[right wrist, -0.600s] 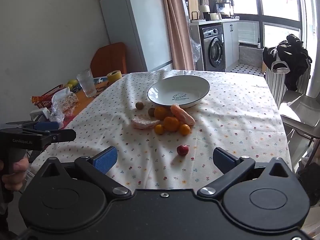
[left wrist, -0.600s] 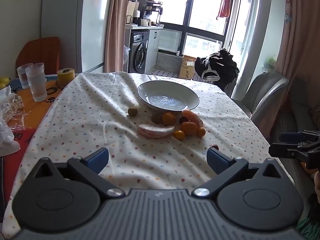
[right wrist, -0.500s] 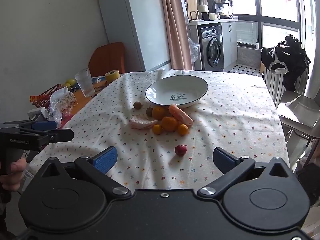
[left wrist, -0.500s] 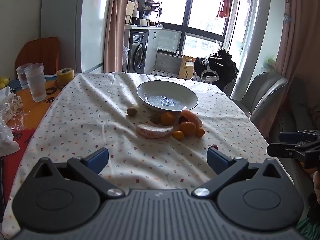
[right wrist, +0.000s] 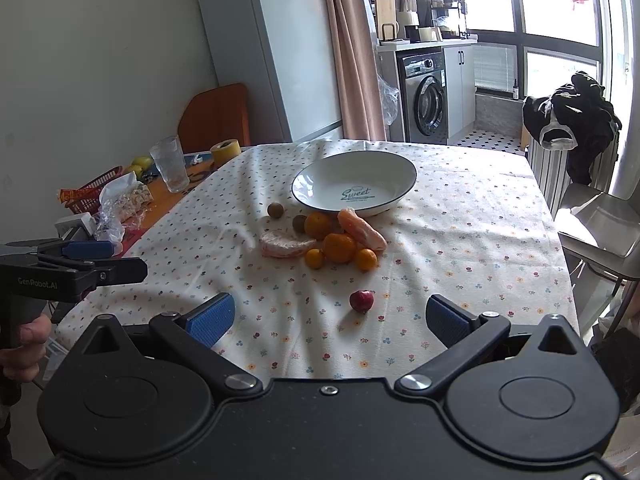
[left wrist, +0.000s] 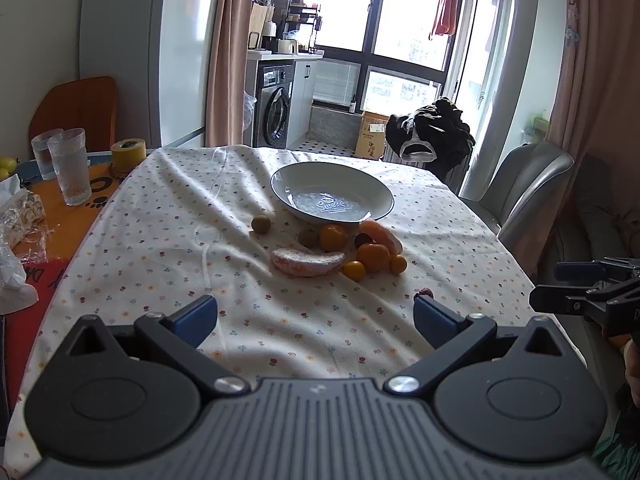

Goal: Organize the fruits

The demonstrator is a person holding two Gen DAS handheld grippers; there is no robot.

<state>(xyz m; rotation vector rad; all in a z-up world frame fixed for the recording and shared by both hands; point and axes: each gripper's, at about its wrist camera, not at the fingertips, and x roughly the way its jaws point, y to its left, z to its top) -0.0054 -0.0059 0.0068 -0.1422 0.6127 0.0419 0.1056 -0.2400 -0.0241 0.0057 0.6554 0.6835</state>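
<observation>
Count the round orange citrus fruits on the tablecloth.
4: a large one just before the plate, another large one nearer the camera, and two small ones flanking it. Others may be hidden.

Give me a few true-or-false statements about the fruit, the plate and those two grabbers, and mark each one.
1. The plate holds no fruit. True.
2. The small red fruit lies apart from the pile, nearer the grippers. True.
3. The right gripper is clamped on an orange. False: it is open and holds nothing.
4. The left gripper is open and holds nothing. True.
5. The oranges sit on the plate. False: they lie on the tablecloth in front of it.
</observation>
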